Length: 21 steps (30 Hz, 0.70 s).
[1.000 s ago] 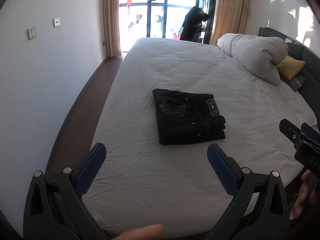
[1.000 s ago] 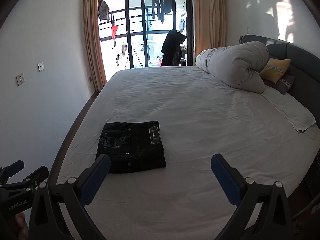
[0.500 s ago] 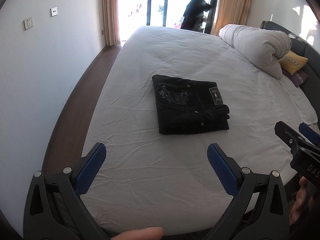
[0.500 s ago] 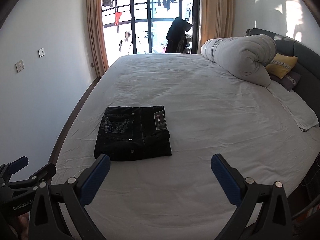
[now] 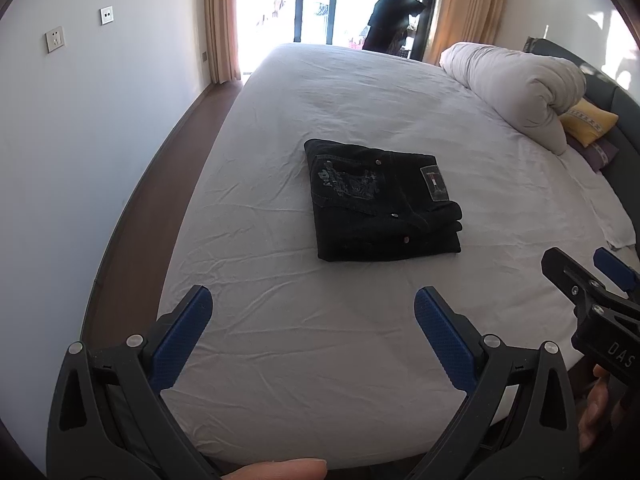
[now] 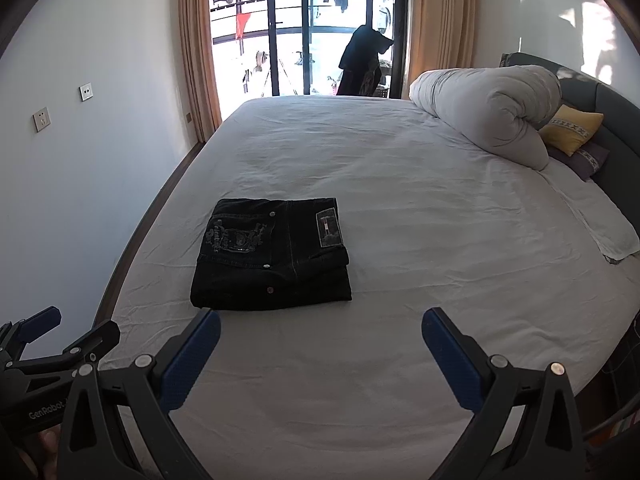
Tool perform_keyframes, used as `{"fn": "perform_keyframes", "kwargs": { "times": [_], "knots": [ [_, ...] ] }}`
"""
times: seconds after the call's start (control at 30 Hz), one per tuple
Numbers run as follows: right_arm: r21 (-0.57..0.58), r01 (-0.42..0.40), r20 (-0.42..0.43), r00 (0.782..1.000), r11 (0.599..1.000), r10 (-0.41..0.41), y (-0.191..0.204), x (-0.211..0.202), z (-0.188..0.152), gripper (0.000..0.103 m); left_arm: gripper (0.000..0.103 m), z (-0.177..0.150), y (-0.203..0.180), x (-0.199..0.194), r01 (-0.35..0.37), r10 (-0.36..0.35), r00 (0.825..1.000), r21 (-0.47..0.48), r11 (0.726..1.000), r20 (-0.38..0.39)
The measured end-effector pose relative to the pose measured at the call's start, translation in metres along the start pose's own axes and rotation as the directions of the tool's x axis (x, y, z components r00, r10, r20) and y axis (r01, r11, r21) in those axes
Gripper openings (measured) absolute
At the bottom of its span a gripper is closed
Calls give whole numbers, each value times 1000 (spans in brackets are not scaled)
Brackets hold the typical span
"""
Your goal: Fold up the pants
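Black pants point(image 5: 380, 200) lie folded into a neat rectangle on the white bed sheet point(image 5: 360, 340), with the back pocket and label patch facing up. They also show in the right wrist view point(image 6: 274, 254). My left gripper point(image 5: 312, 304) is open and empty, held above the bed's near part, short of the pants. My right gripper point(image 6: 320, 326) is open and empty, just short of the pants' near edge. Each gripper shows at the edge of the other's view: the right one point(image 5: 588, 280) and the left one point(image 6: 60, 332).
A rolled white duvet point(image 6: 488, 112) and a yellow cushion point(image 6: 570, 130) lie at the headboard on the right. A white wall point(image 5: 80, 140) and a strip of dark floor point(image 5: 160, 200) run along the bed's left. A glass balcony door point(image 6: 304, 40) is beyond.
Both grippers have tilted and shifted a little, so the pants sit slightly lower and nearer in both views. Both stay open and empty. The pants have not moved.
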State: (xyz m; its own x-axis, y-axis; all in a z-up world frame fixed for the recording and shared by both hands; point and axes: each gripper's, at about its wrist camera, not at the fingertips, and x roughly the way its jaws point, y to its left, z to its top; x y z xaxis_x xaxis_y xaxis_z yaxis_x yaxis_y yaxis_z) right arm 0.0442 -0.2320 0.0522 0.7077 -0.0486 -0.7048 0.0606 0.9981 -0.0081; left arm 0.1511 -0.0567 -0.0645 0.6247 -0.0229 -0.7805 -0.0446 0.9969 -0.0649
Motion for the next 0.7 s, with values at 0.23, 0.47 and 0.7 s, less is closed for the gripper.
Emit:
{"fn": "perform_keyframes", "kwargs": {
  "times": [0.23, 0.47, 0.7],
  "knots": [
    [3, -3, -9, 1000, 1000, 3, -1, 2, -2, 103, 103, 0, -1, 5, -3, 3, 1000, -3, 1000, -9],
    [2, -4, -18, 1000, 1000, 4, -1, 5, -4, 103, 103, -1, -3, 8, -6, 6, 1000, -6, 1000, -14],
    [1, -5, -22, 1000, 1000, 5, -2, 6, -4, 103, 103, -1, -2, 7, -5, 5, 1000, -5, 1000, -13]
  ]
}}
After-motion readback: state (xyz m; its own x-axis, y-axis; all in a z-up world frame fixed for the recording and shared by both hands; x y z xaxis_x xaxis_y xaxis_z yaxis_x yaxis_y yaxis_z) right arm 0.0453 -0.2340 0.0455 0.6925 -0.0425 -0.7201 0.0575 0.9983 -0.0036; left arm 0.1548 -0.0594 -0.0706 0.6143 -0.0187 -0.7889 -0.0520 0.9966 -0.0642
